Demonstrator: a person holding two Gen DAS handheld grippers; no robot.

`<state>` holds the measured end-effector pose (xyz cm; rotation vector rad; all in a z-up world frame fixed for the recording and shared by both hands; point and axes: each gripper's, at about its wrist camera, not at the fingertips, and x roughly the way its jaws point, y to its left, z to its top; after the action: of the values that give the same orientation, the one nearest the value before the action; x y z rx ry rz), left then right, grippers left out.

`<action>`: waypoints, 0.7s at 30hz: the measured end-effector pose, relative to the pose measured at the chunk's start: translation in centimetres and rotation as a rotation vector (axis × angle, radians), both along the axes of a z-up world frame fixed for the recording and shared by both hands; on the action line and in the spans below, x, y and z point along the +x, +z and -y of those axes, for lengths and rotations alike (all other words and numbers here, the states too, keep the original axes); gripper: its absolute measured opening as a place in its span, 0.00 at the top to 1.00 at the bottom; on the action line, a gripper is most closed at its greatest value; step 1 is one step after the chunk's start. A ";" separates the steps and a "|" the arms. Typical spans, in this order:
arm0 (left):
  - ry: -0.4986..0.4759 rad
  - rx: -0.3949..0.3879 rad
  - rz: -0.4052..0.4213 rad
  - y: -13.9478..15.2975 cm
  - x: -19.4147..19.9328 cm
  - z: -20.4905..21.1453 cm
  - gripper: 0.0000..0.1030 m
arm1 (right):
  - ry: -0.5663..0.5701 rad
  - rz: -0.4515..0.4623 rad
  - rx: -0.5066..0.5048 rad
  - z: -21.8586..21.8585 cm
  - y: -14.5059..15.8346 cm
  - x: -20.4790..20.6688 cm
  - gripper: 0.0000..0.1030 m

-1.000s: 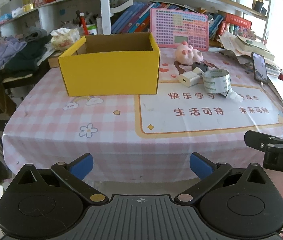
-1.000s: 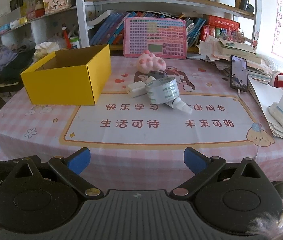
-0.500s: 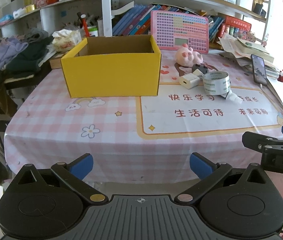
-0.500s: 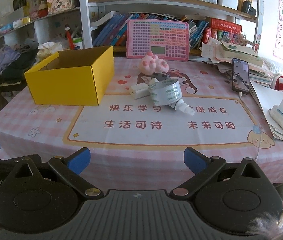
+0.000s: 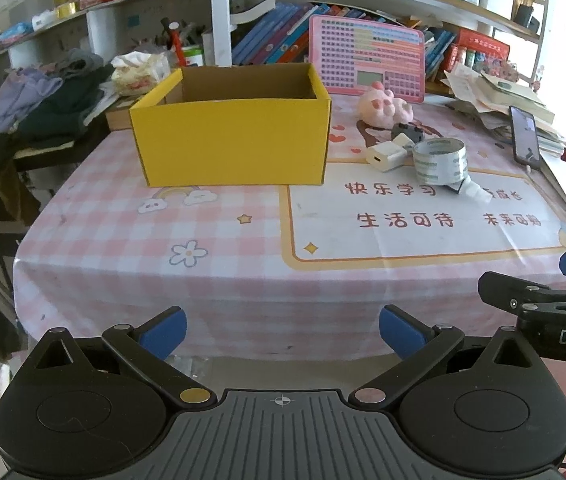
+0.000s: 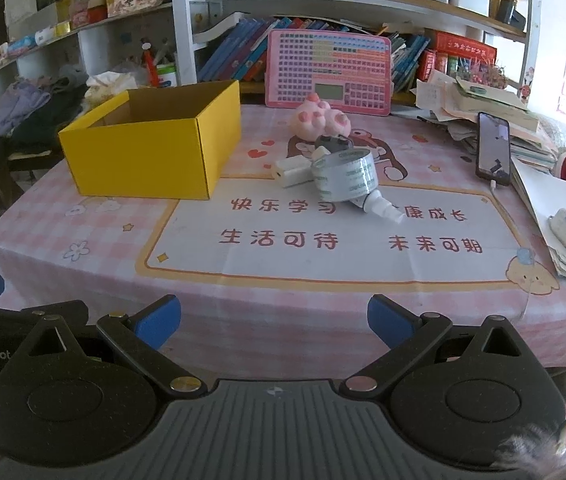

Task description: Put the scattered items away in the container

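The left gripper [image 5: 282,330] hangs at the near edge of the table with its blue-padded jaws spread wide and nothing between them; the right gripper [image 6: 274,322] sits beside it in the same way — jaws apart, empty. Each shows at the margin of the other's view.

On the pink checked tablecloth [image 5: 211,280] stands an open yellow cardboard box [image 5: 231,145], upright, on the left side of the table; what can be seen of its inside is bare brown card. The scattered things lie in a tight cluster to its right, apart from it: a pink plush paw toy [image 6: 320,120] farthest back, a small dark grey gadget [image 6: 333,143] just in front of it, a white square charger block [image 6: 291,173], and a roll of clear packing tape [image 6: 343,180] standing on edge, touching the charger. A small white bottle [image 6: 381,207] pokes out from under the roll — lying on its side. A black smartphone [image 6: 493,148] leans on stacked papers at the right.
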<state>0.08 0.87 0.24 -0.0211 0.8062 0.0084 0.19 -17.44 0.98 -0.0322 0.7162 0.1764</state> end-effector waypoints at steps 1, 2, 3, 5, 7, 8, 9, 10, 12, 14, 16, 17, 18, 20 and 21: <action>0.003 0.001 0.001 0.0 0.0 -0.1 0.00 | 0.003 0.000 0.002 -0.1 0.0 0.1 0.02; 0.006 0.001 0.004 0.1 -0.1 -0.2 0.00 | 0.006 0.000 0.003 -0.1 0.0 0.2 0.02; 0.010 0.001 0.006 0.1 -0.2 -0.3 0.00 | 0.010 0.000 0.004 -0.2 0.1 0.2 0.02; 0.018 0.003 0.005 0.2 -0.2 -0.4 0.00 | 0.012 0.005 0.007 -0.3 0.1 0.4 0.02; 0.027 0.003 0.005 0.2 -0.2 -0.6 0.00 | 0.016 0.010 0.008 -0.3 0.2 0.4 0.02; 0.031 0.002 0.009 0.2 -0.2 -0.7 0.00 | 0.018 0.012 0.008 -0.3 0.2 0.4 0.02; 0.032 0.001 0.014 0.3 -0.2 -0.7 0.00 | 0.019 0.013 0.009 -0.3 0.2 0.4 0.02; 0.031 0.000 0.016 0.3 -0.3 -0.7 0.00 | 0.019 0.012 0.008 -0.3 0.2 0.4 0.02; 0.021 -0.009 0.013 0.2 -0.3 -0.6 0.00 | 0.015 0.009 0.007 -0.2 0.2 0.4 0.02; 0.017 -0.020 0.009 0.1 -0.3 -0.5 0.00 | 0.011 0.002 0.002 -0.1 0.2 0.3 0.02; 0.014 -0.028 0.005 0.0 -0.2 -0.4 0.00 | 0.008 -0.004 -0.001 0.0 0.0 0.2 0.02; 0.010 -0.028 0.002 -0.1 -0.1 -0.3 0.00 | 0.005 -0.006 -0.002 0.1 0.0 0.2 0.02; 0.003 -0.024 -0.001 -0.1 -0.1 -0.1 0.01 | 0.002 -0.007 0.000 0.3 -0.1 0.1 0.02; -0.014 -0.016 -0.002 -0.1 0.0 0.3 0.01 | -0.011 -0.008 0.005 0.7 -0.1 0.1 0.02; -0.019 -0.014 0.000 -0.1 -0.1 0.5 0.01 | -0.018 -0.008 0.006 0.9 -0.2 0.0 0.02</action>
<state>0.01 0.33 0.12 -0.0263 0.8066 -0.0155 0.22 -18.32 0.81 -0.0194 0.7234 0.1615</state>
